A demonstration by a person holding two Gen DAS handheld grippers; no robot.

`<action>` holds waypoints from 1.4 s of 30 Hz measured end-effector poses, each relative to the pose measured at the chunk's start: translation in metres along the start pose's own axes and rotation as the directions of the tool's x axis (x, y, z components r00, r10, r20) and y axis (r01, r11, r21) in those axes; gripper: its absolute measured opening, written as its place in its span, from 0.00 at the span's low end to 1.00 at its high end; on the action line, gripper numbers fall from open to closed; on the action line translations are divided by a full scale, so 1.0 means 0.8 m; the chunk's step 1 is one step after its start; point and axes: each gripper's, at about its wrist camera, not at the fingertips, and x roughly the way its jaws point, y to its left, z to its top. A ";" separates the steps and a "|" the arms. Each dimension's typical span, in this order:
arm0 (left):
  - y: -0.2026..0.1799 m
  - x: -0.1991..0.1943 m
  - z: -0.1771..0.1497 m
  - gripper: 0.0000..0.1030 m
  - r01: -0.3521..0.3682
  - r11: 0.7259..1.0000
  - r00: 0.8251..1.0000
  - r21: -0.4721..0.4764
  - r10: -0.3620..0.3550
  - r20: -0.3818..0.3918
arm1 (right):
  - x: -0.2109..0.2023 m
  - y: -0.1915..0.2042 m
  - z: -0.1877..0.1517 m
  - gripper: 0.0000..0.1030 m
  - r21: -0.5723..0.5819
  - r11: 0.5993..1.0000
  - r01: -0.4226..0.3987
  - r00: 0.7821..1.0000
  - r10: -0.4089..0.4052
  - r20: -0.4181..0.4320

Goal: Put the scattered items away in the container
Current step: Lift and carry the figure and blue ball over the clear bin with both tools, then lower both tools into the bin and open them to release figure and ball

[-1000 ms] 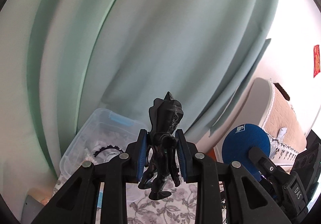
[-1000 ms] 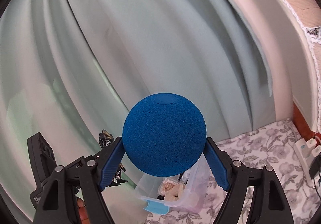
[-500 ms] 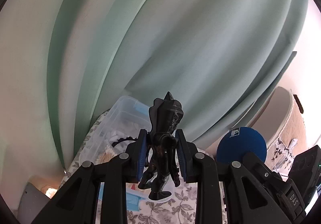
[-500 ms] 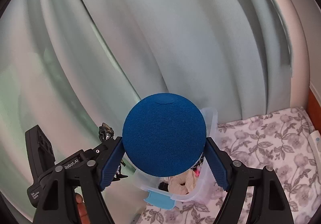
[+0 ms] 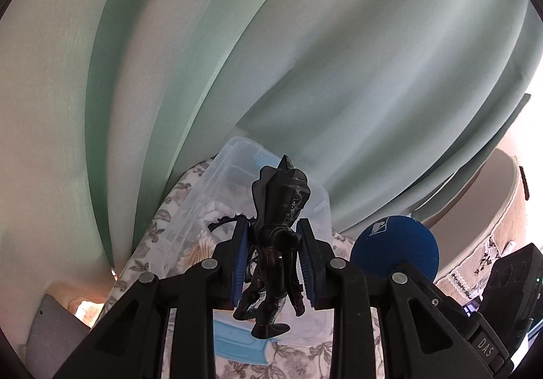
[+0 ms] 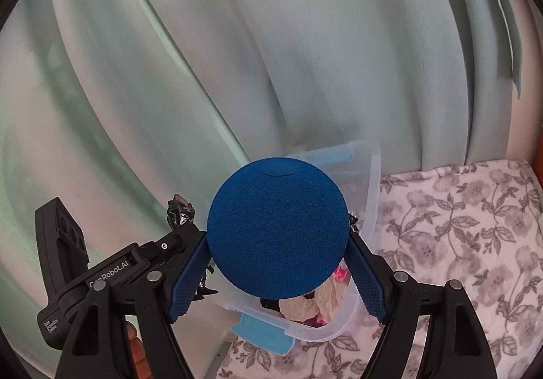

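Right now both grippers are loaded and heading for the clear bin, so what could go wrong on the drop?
1. The left gripper pinches the black figurine around its narrow waist; it could twist free before it is over the clear bin.
2. The blue foam ball in the right gripper may bounce off the soft items already inside the bin.
3. Both grippers are close together and could bump over the same opening.

Black figurine (image 5: 276, 243): upright, clamped at waist, above clear container (image 5: 207, 206). Blue foam ball (image 6: 278, 229): pinched at both sides, over same container, on floral bed, holding mixed small items.
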 end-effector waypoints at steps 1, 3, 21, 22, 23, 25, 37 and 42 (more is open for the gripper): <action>0.001 0.001 -0.001 0.29 -0.002 1.000 1.000 -0.002 0.002 -0.006 | 0.005 -0.001 -0.001 0.79 0.000 1.000 0.001 1.000 -0.001 -0.009; 0.004 0.007 -0.002 0.29 -0.008 1.000 1.000 -0.006 0.008 -0.020 | 0.016 -0.001 -0.005 0.79 -0.003 1.000 0.006 0.999 -0.006 -0.032; 0.027 0.062 -0.018 0.29 -0.054 0.998 0.991 -0.018 0.052 -0.121 | 0.081 -0.026 -0.027 0.81 0.003 0.999 0.048 0.987 -0.047 -0.153; 0.028 0.064 -0.018 0.29 -0.055 0.998 0.991 -0.017 0.053 -0.123 | 0.081 -0.026 -0.027 0.81 0.005 0.999 0.051 0.987 -0.049 -0.155; 0.028 0.065 -0.018 0.29 -0.056 0.998 0.991 -0.015 0.054 -0.125 | 0.081 -0.026 -0.028 0.81 0.006 0.999 0.052 0.986 -0.050 -0.156; 0.028 0.067 -0.019 0.29 -0.058 0.998 0.990 -0.014 0.055 -0.130 | 0.077 -0.023 -0.028 0.81 0.007 0.998 0.056 0.986 -0.054 -0.157; 0.015 0.063 -0.019 0.45 -0.056 0.998 0.990 0.012 0.058 -0.130 | 0.060 -0.019 -0.023 0.83 0.008 0.998 0.065 0.991 -0.064 -0.117; 0.001 0.056 -0.019 0.53 -0.052 0.998 0.991 0.034 0.056 -0.123 | 0.039 -0.015 -0.019 0.83 0.008 0.997 0.077 0.992 -0.076 -0.098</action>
